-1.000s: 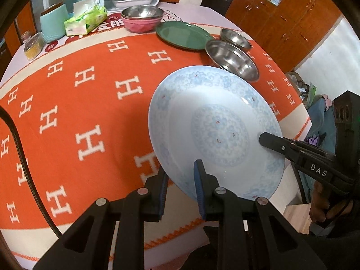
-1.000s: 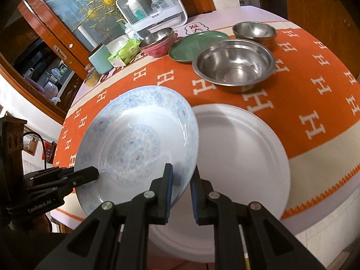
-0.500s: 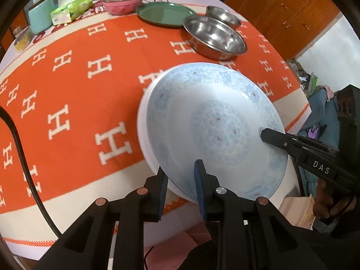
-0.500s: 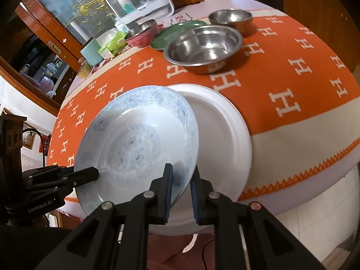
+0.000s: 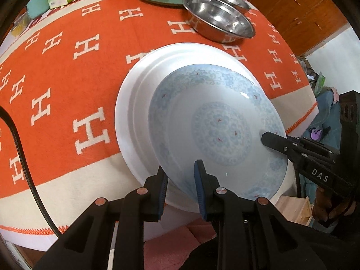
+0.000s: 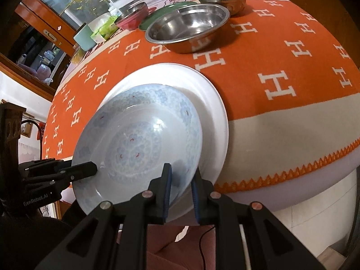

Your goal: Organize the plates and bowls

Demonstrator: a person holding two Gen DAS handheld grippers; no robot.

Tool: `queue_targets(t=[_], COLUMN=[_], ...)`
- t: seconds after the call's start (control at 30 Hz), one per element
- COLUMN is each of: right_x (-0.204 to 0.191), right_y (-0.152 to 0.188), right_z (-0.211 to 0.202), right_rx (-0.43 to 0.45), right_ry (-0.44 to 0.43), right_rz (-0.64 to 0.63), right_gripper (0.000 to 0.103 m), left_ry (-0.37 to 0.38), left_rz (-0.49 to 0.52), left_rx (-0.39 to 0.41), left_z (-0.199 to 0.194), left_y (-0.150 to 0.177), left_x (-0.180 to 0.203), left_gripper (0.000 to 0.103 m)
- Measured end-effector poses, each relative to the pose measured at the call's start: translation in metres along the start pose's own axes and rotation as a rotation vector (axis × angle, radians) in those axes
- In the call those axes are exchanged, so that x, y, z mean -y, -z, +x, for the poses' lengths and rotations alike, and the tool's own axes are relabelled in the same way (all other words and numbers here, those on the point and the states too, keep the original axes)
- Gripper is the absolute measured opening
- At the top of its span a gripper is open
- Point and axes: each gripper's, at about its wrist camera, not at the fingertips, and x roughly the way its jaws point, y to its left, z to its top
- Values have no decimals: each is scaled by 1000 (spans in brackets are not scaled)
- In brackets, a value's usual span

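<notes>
Left wrist view: the left claw [image 5: 181, 181] and right claw [image 6: 181, 181] each pinch the blue-patterned plate's [image 5: 216, 130] rim, tilted over the white plate [image 5: 132, 103] on the bench [image 5: 67, 85].

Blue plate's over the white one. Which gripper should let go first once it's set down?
Likely right. Both the left gripper and right gripper clamp the blue patterned plate over the white plate. The steel bowls sit on the right gripper's side.

Left view: my left tongs' camera looks steeply down, close over the blue plate [image 5: 216, 126].
Right view: likewise, from the plate's opposite edge.
Shared: plate at centre, steel bowl [image 6: 187, 30] at top.
</notes>
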Motion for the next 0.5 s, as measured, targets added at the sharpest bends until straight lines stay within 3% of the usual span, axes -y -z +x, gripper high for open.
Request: queue_targets(t=[0.5], right_x=[-12], right_y=[-12], right_z=[18], right_rx=[-35], right_ry=[23], right_rz=[-144], right_gripper=[23], left_ry=[-80], left_rz=[-79], left_rx=[-15], left_z=[14], left_y=[-11], left_x=[-7], left_gripper=[22])
